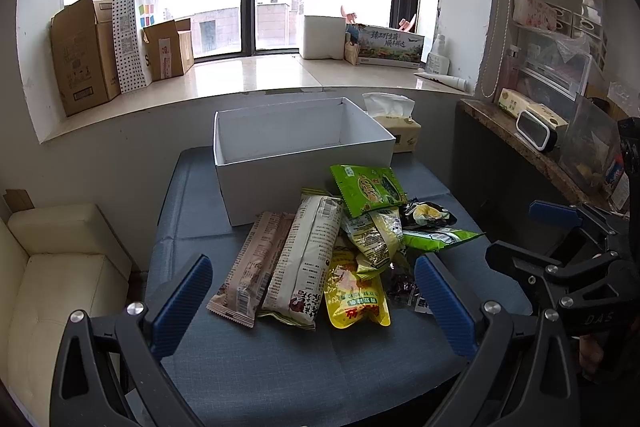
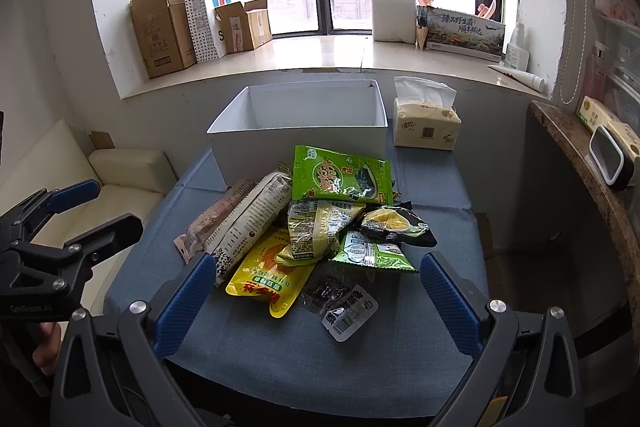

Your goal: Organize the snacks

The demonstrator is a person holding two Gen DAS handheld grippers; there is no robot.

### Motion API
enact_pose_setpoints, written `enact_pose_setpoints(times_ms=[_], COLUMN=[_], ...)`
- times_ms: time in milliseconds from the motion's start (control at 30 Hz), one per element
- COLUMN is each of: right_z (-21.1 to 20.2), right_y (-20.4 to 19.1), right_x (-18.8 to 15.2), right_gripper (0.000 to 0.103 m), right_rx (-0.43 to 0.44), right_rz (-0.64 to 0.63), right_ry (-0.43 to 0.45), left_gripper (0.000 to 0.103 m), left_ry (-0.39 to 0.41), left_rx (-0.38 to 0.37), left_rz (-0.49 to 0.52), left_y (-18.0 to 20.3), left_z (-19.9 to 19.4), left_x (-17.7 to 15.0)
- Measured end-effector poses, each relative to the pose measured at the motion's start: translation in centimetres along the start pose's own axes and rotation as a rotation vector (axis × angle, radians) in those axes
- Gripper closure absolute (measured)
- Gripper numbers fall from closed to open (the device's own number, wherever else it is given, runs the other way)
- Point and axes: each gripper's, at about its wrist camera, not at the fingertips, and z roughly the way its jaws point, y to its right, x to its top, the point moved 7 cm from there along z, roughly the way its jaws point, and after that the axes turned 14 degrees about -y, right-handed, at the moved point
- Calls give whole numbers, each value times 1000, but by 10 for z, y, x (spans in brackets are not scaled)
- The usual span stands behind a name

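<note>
A pile of snack packets lies on the blue table point(image 1: 256, 367) in front of an open white box point(image 1: 304, 163) point(image 2: 300, 143). It holds two long beige packets point(image 1: 308, 259) point(image 2: 248, 219), a yellow pouch point(image 1: 356, 299) point(image 2: 268, 275), a green packet point(image 1: 368, 187) point(image 2: 340, 175), a black-and-yellow packet point(image 2: 394, 223) and a small clear packet point(image 2: 344, 303). My left gripper point(image 1: 314, 279) is open and empty, hovering before the pile. My right gripper point(image 2: 318, 279) is open and empty, also just short of the pile. Each gripper shows at the edge of the other's view.
A tissue box point(image 2: 426, 125) stands right of the white box. A cream sofa point(image 1: 52, 267) is left of the table. A stone counter point(image 2: 592, 163) with a timer runs along the right. Cardboard boxes point(image 1: 84, 55) sit on the windowsill.
</note>
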Motion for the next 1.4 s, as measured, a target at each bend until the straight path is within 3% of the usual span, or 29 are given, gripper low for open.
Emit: enact_pose_setpoints(times_ms=[1400], right_z=[5], right_y=[7], right_x=[-4], right_gripper=[0], right_rx=[0], right_rz=[18], right_ry=[-15], left_gripper=[0], left_ry=[-13], left_rx=[-4], left_rz=[0], left_y=[1], left_z=[5], left_x=[0])
